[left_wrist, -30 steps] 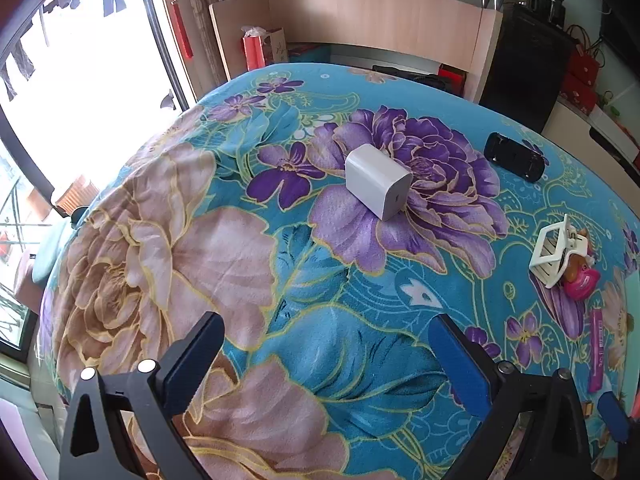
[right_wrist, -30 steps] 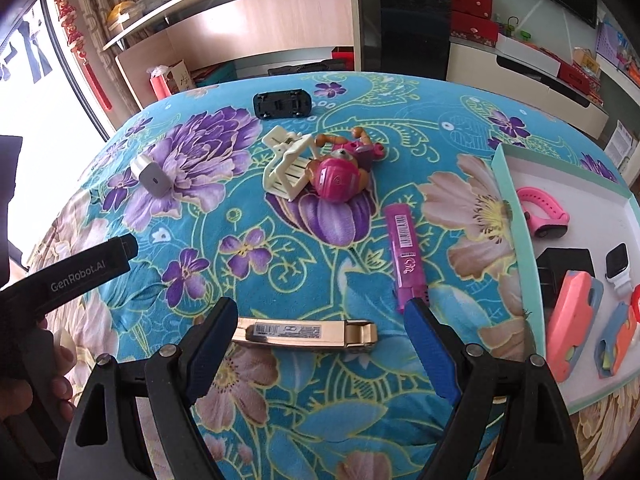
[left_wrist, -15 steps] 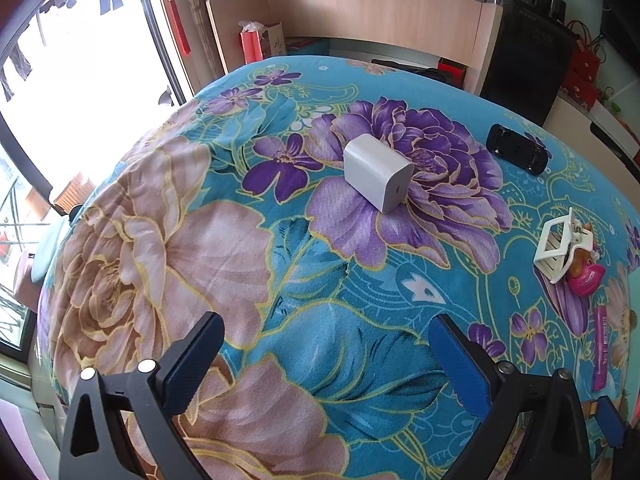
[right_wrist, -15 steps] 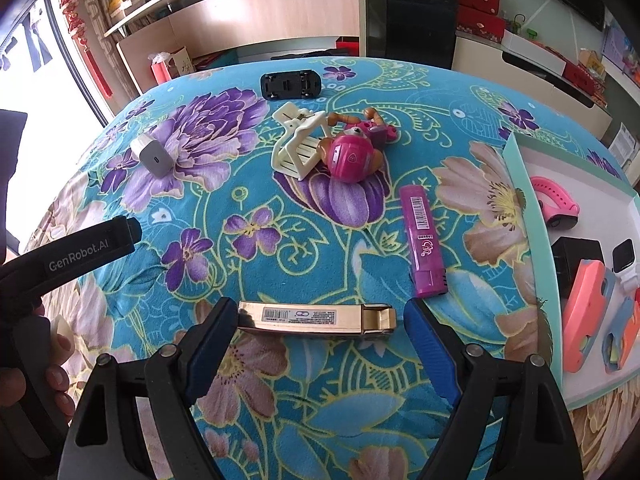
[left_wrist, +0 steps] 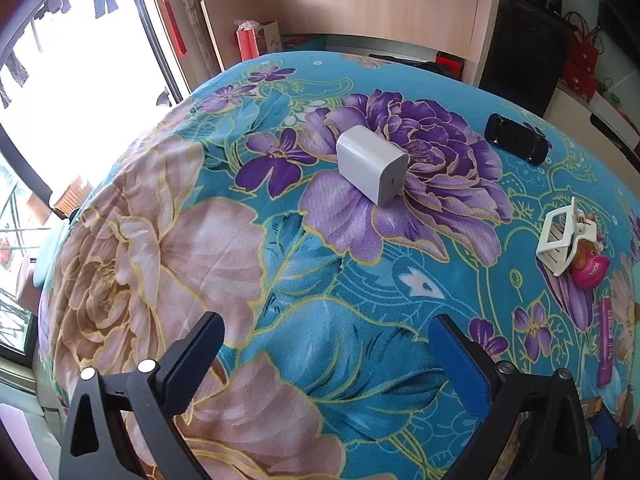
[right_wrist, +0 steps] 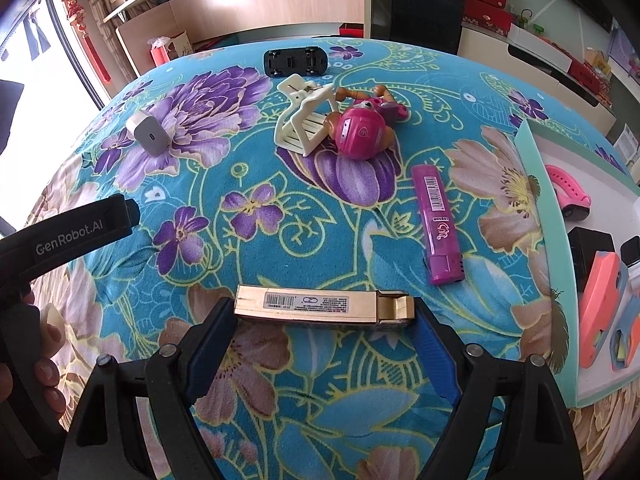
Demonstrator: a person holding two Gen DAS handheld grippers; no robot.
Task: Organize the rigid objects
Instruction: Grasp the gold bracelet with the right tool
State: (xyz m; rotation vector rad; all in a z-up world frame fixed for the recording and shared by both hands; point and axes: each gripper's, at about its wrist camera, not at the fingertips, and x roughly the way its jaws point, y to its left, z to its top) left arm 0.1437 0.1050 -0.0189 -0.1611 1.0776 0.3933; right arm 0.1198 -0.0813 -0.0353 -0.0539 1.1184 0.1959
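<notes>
A gold bar-shaped lighter [right_wrist: 312, 306] lies crosswise on the flowered cloth. My right gripper [right_wrist: 324, 316] straddles it, open, with a fingertip at each end of the bar. Whether the pads touch the ends I cannot tell. Farther off lie a purple lighter [right_wrist: 438, 224], a pink toy pup [right_wrist: 362, 130], a white clip [right_wrist: 304, 122], a black toy car [right_wrist: 295, 62] and a white charger cube [right_wrist: 147, 132]. My left gripper [left_wrist: 326, 344] hangs open over bare cloth, well short of the charger cube [left_wrist: 370, 164], with nothing between its fingers.
A teal-rimmed white tray [right_wrist: 536, 184] at the right holds a pink band [right_wrist: 568, 192], a black box and coral-coloured pieces. The left gripper's body [right_wrist: 80, 232] and the hand holding it fill the left edge of the right wrist view. Wooden shelving stands beyond the table.
My right gripper has come forward over the cloth, so the gold lighter now sits between its fingertips instead of ahead of them. The left gripper has stayed put.
</notes>
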